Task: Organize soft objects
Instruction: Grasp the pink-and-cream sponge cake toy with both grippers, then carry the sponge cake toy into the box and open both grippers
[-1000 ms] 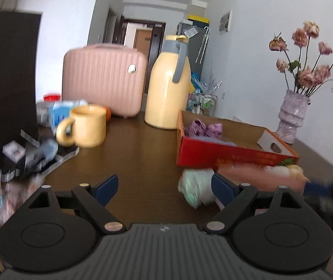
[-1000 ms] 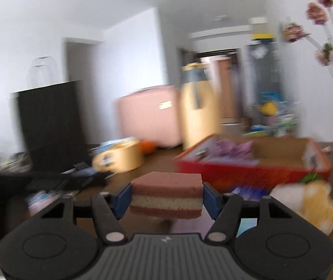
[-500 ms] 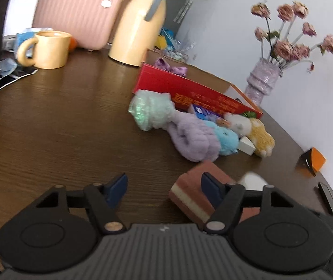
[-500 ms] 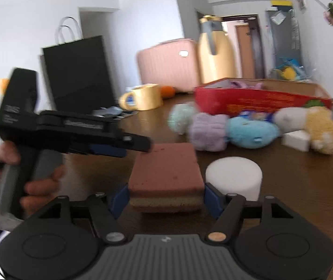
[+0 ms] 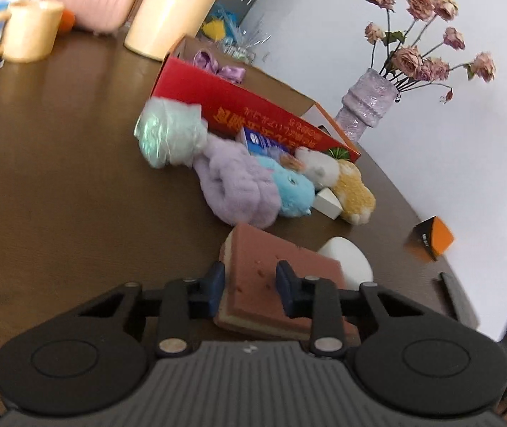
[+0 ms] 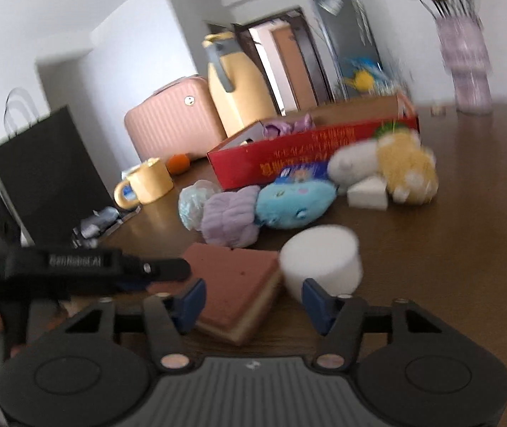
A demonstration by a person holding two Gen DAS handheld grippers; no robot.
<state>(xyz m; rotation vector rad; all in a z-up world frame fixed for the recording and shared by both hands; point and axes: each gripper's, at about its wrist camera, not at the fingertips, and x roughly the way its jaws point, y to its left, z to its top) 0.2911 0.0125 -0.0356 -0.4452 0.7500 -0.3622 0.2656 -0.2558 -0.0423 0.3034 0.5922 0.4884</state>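
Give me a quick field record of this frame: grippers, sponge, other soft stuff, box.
left gripper: jaws closing around the sponge, which sits between its fingers
right gripper: jaws closing, corner of the sponge and edge of the white foam cylinder between them, pads not pressing either
sponge: brown top, cream underside, lying on the table
soft pile: purple plush, blue plush, yellow plush, bagged bundle, all in front of the box
box: red, open, a purple item inside

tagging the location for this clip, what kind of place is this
Likely a home living or dining area: a wooden table with a mug, a pink suitcase, and a vase of dried flowers.
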